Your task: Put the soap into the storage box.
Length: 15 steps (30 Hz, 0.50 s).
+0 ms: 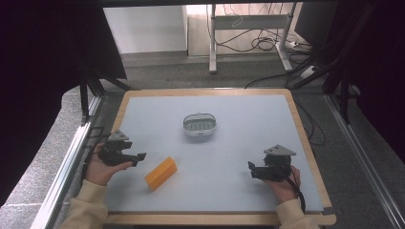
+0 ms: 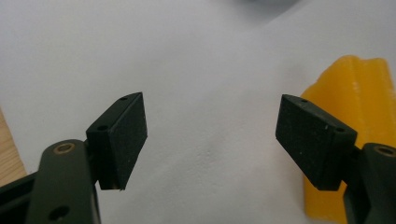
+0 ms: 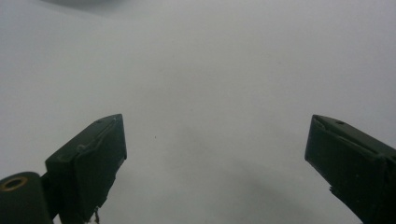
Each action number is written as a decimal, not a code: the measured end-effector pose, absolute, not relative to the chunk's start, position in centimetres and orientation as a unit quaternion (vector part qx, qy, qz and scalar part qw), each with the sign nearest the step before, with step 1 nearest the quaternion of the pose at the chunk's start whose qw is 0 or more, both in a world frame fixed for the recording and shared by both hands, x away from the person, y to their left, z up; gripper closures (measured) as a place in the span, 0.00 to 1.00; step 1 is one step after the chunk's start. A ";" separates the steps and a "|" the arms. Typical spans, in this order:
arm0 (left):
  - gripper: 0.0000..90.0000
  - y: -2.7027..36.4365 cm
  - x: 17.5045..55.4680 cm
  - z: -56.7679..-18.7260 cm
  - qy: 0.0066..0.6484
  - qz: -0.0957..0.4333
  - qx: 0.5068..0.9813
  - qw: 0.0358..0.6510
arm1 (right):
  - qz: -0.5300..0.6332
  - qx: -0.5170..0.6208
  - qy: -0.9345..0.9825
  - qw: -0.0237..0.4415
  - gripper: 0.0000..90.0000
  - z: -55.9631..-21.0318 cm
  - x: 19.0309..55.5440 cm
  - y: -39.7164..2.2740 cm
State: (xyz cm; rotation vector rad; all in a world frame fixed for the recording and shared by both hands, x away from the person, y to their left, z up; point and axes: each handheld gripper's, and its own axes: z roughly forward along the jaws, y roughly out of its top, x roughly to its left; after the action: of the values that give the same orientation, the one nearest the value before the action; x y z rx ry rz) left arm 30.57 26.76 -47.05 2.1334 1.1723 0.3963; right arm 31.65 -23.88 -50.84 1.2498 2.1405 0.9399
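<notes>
Black flat rubbery pads of the left gripper [image 2: 212, 140] stand wide apart with nothing between them, and the bumpy yellow block [image 2: 355, 135] lies on the smooth pale grey mat [image 1: 248, 148] just beside one pad, partly hidden behind it. Over on the other side, the right gripper [image 3: 215, 154] is open too, above bare mat. An oval grey dish [image 1: 199, 124] sits farther back, blurry and cut off in both gripper views.

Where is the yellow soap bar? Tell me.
In the high view the yellow soap bar lies on the grey mat, just right of the left claw, nearer than the soap dish.
</notes>
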 end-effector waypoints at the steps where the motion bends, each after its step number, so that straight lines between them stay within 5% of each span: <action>1: 0.28 26.7 30.4 -46.9 0.449 0.152 0.815 0.333 | 0.350 0.458 0.781 0.240 0.07 -50.8 31.5 -24.2; 15: 0.28 26.3 30.1 -46.8 0.447 0.145 0.819 0.330 | 0.370 0.456 0.771 0.247 0.12 -50.7 31.2 -25.6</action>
State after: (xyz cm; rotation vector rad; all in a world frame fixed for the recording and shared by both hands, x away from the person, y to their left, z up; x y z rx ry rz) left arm 30.14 26.25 -46.84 2.1407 1.1686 0.3805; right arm 31.24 -25.63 -50.69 1.2424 2.1013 1.0098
